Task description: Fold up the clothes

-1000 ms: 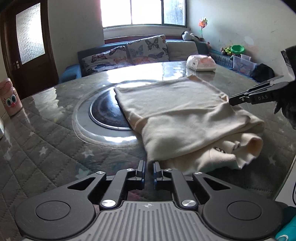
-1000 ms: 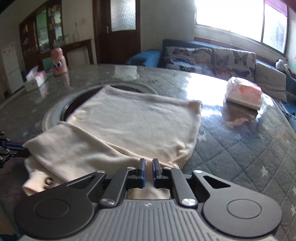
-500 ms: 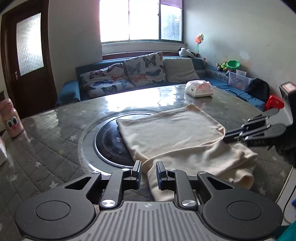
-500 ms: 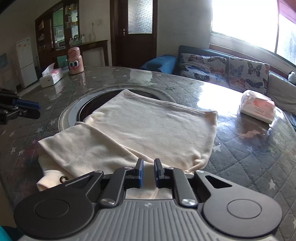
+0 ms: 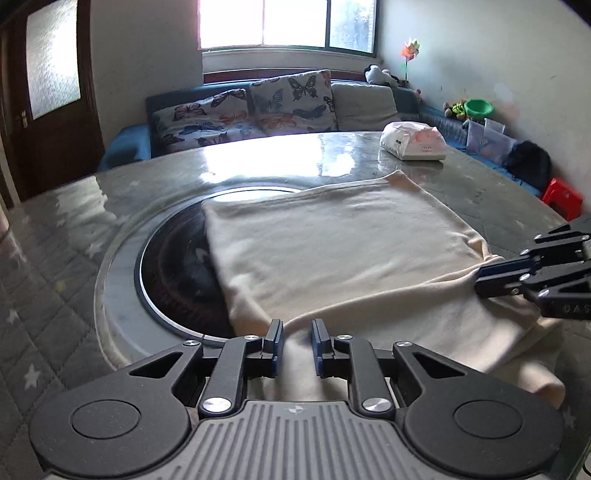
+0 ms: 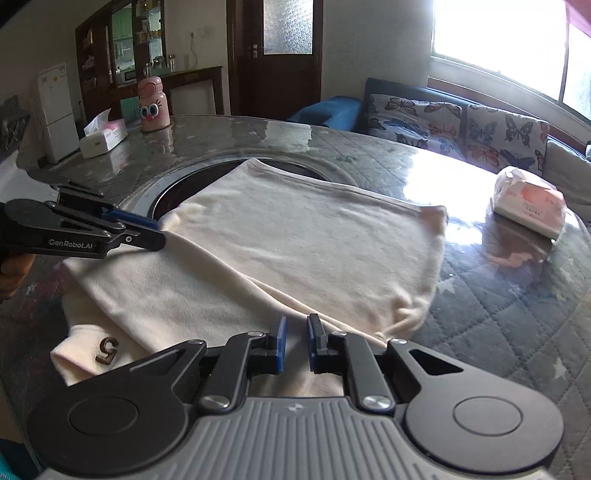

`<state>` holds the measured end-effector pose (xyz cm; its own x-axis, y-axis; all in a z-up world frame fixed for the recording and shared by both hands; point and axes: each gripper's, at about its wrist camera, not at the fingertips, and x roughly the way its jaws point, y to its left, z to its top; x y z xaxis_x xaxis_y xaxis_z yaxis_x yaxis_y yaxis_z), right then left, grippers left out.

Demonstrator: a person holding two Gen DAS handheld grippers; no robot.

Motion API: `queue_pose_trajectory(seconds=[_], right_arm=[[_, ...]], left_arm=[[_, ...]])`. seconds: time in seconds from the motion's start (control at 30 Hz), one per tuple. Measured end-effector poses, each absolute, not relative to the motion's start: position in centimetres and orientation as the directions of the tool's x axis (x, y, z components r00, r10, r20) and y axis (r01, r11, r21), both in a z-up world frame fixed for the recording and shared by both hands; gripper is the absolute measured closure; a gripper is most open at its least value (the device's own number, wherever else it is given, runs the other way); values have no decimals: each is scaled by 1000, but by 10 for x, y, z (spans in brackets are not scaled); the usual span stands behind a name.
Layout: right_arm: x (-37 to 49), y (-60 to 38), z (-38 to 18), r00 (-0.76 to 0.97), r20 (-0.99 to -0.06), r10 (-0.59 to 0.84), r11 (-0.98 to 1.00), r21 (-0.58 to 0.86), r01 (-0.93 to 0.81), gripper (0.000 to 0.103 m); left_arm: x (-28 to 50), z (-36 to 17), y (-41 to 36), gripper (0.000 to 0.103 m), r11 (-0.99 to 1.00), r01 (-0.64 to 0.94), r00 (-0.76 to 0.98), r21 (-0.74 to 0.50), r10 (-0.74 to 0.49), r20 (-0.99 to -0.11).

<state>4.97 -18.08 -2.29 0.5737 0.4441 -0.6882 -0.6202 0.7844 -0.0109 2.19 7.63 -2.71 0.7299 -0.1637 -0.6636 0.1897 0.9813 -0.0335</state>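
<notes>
Both my jaws stand a little apart. My left gripper (image 5: 297, 341) and right gripper (image 6: 295, 339) hold nothing, I think. The cream shirt (image 6: 295, 243) lies half folded on the table (image 6: 498, 306). A sloppy grab could pull the fold crooked.

Bright window (image 5: 288, 22) above butterfly-cushioned sofa (image 5: 258, 110) (dark door (image 6: 286, 55) beside)

The folded garment (image 5: 332, 251) lies on the counter (image 5: 66, 280) near its front edge, partly over the round inset (image 5: 173, 273) at the middle. A tissue pack (image 5: 413, 142) sits toward the far right edge; a bottle (image 6: 153, 105) and tissue box (image 6: 103, 134) stand at the far left edge.
</notes>
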Motion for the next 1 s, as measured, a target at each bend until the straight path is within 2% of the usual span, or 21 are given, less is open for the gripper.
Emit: queue_pose_trajectory(seconds=[0.13,0.27,0.43,0.6,0.73,0.87,0.97,1.0], right_arm=[[38,-183,-14,575,-677,459,769,-21,-639,85],[26,-182,-23,551,-705,448,744,-48,-666,84],[8,-187,-9,573,-675,466,731,-72,-679,84],[6,-182,-20,539,-715,446,711,-83,-698,84],[1,-187,-14,542,-706,456,711,-77,-699,83],[-9,-192,-4,553,-701,451,699,-107,-707,74],[-19,-197,-2,553,-713,430,682,-145,-717,70],[-23,-199,-2,555,-717,422,674,-162,-721,65]], left_arm=[[15,-28,77,82,980,198,737,-16,-159,-657],[9,-24,75,82,979,206,742,5,-153,-652],[-24,-8,69,74,958,281,755,56,-185,-629],[-62,-2,59,66,921,372,748,116,-223,-625],[-90,-6,45,58,865,464,734,191,-255,-630],[-101,-20,22,58,798,528,738,292,-261,-622],[-99,-27,12,58,776,541,748,326,-266,-608],[-98,-28,10,58,773,540,753,334,-266,-602]])
